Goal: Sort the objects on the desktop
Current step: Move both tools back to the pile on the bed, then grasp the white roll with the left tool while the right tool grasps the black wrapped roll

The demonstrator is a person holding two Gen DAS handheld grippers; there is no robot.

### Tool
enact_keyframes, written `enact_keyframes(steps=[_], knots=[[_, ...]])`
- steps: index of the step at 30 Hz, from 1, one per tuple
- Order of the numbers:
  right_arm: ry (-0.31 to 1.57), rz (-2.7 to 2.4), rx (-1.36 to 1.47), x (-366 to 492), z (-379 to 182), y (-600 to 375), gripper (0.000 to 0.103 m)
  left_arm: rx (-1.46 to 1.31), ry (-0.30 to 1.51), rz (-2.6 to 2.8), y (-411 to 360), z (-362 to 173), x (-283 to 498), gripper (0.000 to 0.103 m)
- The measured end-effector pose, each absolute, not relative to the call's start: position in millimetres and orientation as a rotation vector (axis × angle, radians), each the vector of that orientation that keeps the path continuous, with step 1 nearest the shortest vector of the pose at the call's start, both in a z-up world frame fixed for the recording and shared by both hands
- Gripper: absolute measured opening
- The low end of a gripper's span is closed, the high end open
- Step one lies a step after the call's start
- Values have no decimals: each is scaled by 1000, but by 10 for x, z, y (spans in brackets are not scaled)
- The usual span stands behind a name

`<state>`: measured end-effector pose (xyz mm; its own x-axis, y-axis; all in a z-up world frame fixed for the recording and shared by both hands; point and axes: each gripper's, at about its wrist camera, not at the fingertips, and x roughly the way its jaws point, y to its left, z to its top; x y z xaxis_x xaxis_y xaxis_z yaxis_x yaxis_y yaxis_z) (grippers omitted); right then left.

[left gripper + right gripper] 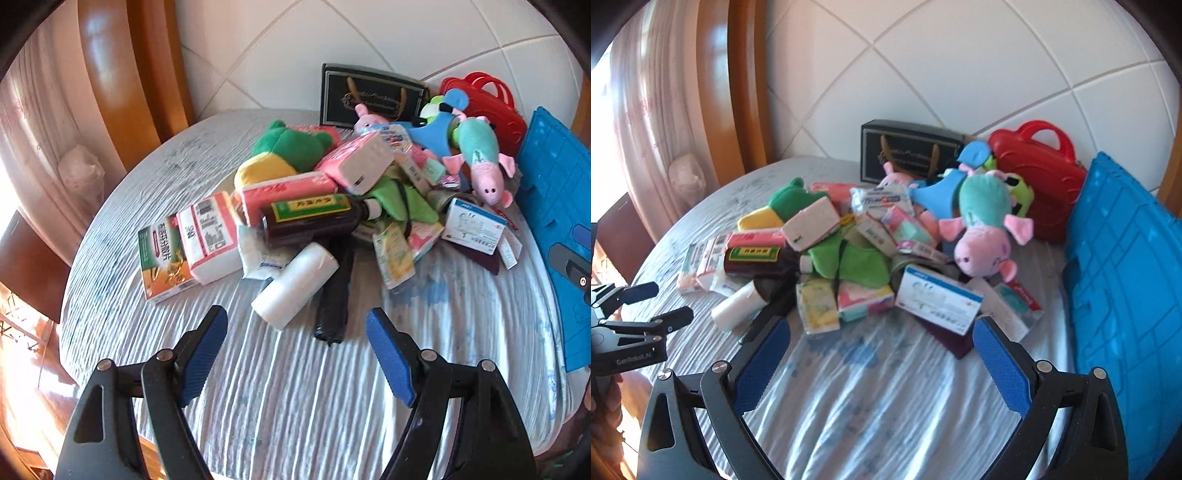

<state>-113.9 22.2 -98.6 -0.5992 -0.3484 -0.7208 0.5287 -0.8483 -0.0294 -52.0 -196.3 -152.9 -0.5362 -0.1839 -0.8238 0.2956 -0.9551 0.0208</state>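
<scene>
Our left fingers (296, 345) and right fingers (881, 356) hang spread, empty, above the bed (871, 406); the pile (871, 243) lies ahead, beside the red basket (1034, 177) and blue crate (1126, 280), whose contents we cannot see.

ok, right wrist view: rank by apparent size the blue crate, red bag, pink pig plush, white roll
1. blue crate, though it lies nearest the camera
2. red bag
3. pink pig plush
4. white roll

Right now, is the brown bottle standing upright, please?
No, the brown bottle lies on its side atop the pile.
</scene>
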Motion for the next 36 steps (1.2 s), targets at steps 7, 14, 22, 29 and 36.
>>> enact_keyframes(steps=[7,14,22,29,36], knots=[[335,-2269,1178,-1145,-1616,-437,100,1431,147,-2515,-2291,-1949,-668,77],[388,-2233,1284,-1229,-1984,-830,88,1529,48,-2593,-2289,-2315,-1117,77],[358,-2199,1386,-1406,-2275,-1129,75,1611,79,-2616,-2351,-2661,-1456,62],[309,-2138,1454,-1556,-2466,-1339,70,1595,169,-2578,-2592,-2625,-1227,61],[279,-2082,1502,-1721,-2639,-1551,67,1615,180,-2550,-2745,-2658,-1212,61]])
